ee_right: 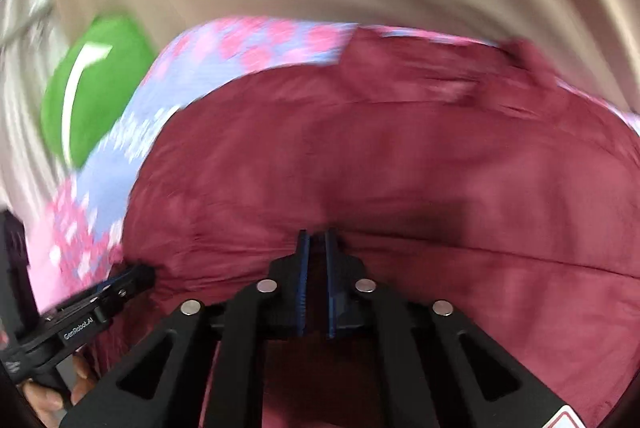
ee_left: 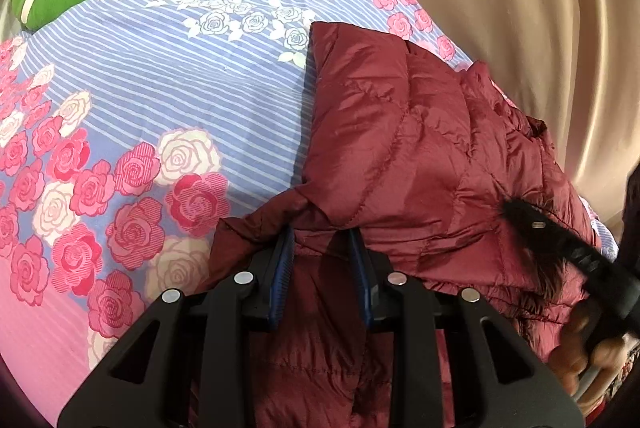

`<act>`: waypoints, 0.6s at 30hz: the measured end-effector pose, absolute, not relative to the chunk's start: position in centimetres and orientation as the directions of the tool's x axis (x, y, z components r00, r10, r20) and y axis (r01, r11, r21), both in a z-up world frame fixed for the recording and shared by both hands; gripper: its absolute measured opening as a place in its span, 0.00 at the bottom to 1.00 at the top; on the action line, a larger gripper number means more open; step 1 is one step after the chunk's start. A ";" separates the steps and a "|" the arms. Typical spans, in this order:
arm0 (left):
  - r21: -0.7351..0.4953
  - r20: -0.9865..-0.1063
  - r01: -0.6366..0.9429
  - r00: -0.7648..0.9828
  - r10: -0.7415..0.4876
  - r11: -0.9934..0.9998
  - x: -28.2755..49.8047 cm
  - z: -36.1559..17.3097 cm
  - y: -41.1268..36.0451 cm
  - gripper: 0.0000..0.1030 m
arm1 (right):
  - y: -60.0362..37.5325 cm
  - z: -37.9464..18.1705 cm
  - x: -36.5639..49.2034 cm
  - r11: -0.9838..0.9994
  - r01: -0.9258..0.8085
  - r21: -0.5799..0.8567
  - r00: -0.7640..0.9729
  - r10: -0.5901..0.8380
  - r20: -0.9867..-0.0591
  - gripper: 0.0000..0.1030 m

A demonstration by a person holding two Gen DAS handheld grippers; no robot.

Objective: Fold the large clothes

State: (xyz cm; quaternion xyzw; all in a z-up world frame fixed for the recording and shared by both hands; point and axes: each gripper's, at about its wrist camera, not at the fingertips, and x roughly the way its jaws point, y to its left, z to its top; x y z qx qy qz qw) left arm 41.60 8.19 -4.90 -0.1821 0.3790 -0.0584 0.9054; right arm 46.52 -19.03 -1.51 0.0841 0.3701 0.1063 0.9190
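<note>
Both grippers grip the jacket (ee_left: 400, 148) near edge on the bed (ee_left: 160, 76), left gripper (ee_left: 322, 240) and right gripper (ee_right: 316, 240) jaws clamped, its length running away from them.

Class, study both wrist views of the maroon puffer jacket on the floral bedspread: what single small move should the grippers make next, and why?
Probably draw the right gripper across to lay its pinched fold flat. Its jaws look shut on the maroon jacket, while the left gripper pins a bunched edge near the floral bedspread; the jacket is only partly folded.
</note>
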 end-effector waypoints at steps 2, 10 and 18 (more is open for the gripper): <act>-0.367 -0.667 -0.033 0.706 -0.239 0.929 41.5 -4.8 8.2 0.26 | -23.2 -0.4 44.8 0.964 -0.068 0.256 0.733 0.223 -0.643 0.07; -0.322 -0.601 0.036 0.765 -0.234 0.946 39.5 0.9 7.9 0.49 | -37.2 2.3 35.2 0.962 0.214 0.171 0.815 -0.079 -0.574 0.50; -0.191 -0.680 0.066 0.710 -0.181 0.979 44.8 1.2 2.1 0.42 | -38.7 -0.5 38.6 0.946 0.241 0.216 0.730 -0.031 -0.682 0.28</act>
